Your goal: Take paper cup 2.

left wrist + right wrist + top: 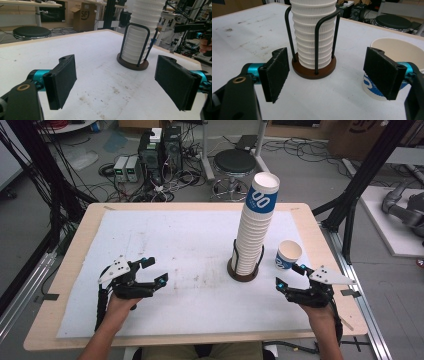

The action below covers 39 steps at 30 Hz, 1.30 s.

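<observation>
High cam looks down over table [200, 320]; both gripper cams sit low – share cup stack [140, 37].

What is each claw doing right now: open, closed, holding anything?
Left claw: open, nothing between its jaws.
Right claw: open, nothing held; the single paper cup stands beside it.

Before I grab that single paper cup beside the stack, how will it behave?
The paper cup looks thin-walled and empty, so probably very light and easy to crush; squeeze gently. It stands upright on a narrow base with a wider rim, so a sideways nudge from the right gripper could likely tip or slide it.
</observation>
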Each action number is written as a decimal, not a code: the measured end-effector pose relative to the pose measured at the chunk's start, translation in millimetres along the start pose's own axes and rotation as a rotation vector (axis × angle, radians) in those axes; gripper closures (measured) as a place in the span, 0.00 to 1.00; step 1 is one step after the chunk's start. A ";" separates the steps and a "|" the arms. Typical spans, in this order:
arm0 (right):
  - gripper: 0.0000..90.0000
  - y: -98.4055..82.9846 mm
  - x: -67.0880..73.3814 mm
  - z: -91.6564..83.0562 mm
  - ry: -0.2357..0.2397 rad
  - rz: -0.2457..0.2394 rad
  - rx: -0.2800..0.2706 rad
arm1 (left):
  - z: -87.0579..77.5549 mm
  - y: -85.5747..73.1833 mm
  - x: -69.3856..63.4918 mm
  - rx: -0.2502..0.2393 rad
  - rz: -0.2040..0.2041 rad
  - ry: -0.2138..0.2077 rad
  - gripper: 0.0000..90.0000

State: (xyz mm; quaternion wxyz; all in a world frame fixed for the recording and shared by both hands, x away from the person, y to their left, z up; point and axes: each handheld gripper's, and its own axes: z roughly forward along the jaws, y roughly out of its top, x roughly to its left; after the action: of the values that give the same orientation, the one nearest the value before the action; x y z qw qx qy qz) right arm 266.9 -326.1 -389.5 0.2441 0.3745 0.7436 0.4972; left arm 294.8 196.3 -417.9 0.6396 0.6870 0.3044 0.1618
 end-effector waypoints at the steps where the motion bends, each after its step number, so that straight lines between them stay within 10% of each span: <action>1: 0.23 -0.6 -0.5 -0.2 -0.002 0.002 0.003 | 0.2 -0.1 0.1 0.000 -0.001 -0.001 0.20; 21: 0.23 -4.6 9.3 6.9 0.038 -0.022 0.037 | 15.7 9.0 -7.9 -0.014 -0.014 -0.064 0.20; 39: 0.23 -3.5 10.2 9.8 0.069 -0.020 0.046 | 68.4 98.8 -21.3 -0.066 0.019 -0.214 0.19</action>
State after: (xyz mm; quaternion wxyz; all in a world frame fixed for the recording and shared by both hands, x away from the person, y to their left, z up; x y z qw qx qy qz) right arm 266.9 -313.3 -396.5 0.2147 0.3553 0.7664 0.4902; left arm 341.3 130.0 -326.7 0.6893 0.6817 0.2224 0.1035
